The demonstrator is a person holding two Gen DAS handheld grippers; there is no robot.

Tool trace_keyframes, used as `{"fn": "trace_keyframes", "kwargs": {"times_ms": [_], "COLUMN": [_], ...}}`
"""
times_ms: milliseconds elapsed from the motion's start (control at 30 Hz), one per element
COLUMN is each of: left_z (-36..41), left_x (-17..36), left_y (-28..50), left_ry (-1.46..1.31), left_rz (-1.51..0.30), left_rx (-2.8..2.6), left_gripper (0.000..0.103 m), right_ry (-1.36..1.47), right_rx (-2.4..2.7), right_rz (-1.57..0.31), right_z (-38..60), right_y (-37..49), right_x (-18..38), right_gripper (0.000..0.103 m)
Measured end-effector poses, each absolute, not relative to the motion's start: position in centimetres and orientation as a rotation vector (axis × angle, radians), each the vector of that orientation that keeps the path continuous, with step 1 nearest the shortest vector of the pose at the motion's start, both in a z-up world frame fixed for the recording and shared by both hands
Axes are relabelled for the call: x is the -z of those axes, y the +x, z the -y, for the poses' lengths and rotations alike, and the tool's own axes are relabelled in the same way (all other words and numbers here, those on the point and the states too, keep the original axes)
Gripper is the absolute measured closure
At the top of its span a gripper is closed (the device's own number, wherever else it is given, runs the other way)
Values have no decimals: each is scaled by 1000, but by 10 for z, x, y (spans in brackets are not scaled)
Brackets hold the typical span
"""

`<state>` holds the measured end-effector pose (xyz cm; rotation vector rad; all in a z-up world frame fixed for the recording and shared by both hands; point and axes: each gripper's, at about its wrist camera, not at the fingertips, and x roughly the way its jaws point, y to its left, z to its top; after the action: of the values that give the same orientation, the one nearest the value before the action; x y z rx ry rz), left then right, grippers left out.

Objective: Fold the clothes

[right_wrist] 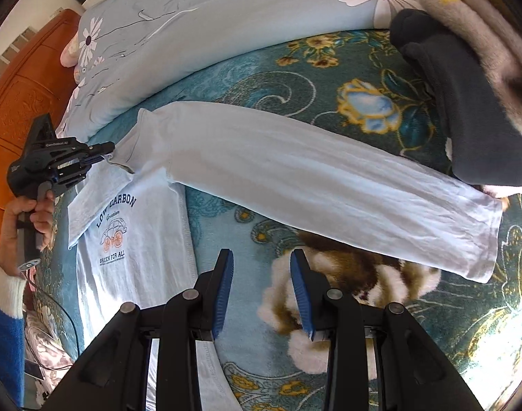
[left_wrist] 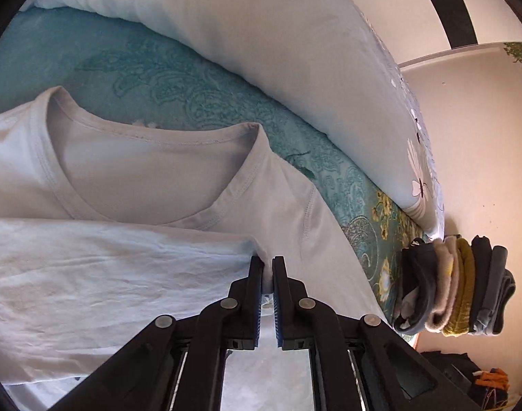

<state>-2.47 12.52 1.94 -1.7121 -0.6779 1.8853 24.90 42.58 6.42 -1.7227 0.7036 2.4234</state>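
The left gripper (left_wrist: 268,267) is clenched on a folded sleeve edge of the white shirt (right_wrist: 137,239) lying on the bed (right_wrist: 363,78). The right gripper (right_wrist: 262,257) is released over the blanket; the long sleeve (right_wrist: 312,178) stretches crosswise just ahead of its jaws, nearer this arm.

Both views are bright with soft daylight and show no hard glare. Fisheye distortion bends straight lines strongly, and black vignette arcs close off the corners. In the right wrist view the folded clothes stack (right_wrist: 473,78) at far right is blurred from closeness. The white shirt (left_wrist: 100,274) looks slightly washed out, its shadows faint.
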Motion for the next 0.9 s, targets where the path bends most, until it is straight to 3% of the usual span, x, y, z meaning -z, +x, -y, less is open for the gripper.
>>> {"fn": "trace_keyframes", "kwargs": {"times_ms": [67, 100, 300, 433, 633, 800, 900], "left_z": [-131, -132, -89, -32, 31, 38, 32], "left_x": [-17, -21, -77, -100, -83, -68, -60], "left_y": [-22, -20, 25, 78, 147, 174, 179], "left_ry": [-1681, -1653, -1438, -1365, -1448, -1507, -1532], "left_rz": [684, 684, 708, 674, 816, 847, 857], "left_rx": [-1876, -1866, -1949, -2177, -2294, -2286, -2239], "left_gripper": [59, 55, 50, 45, 43, 43, 43], "right_ry": [-1716, -1713, -1654, -1539, -1368, -1288, -1304], "right_rx": [-2398, -2386, -2345, -2251, -2063, -1982, -2006], "right_rz": [-708, -707, -665, -691, -778, -942, -931], "right_z": [-434, -438, -470, -511, -576, -602, -599], "right_y": [255, 259, 278, 299, 331, 340, 334], "right_x": [-63, -62, -65, -59, -40, -24, -27], "right_gripper": [68, 68, 65, 55, 55, 54, 55]}}
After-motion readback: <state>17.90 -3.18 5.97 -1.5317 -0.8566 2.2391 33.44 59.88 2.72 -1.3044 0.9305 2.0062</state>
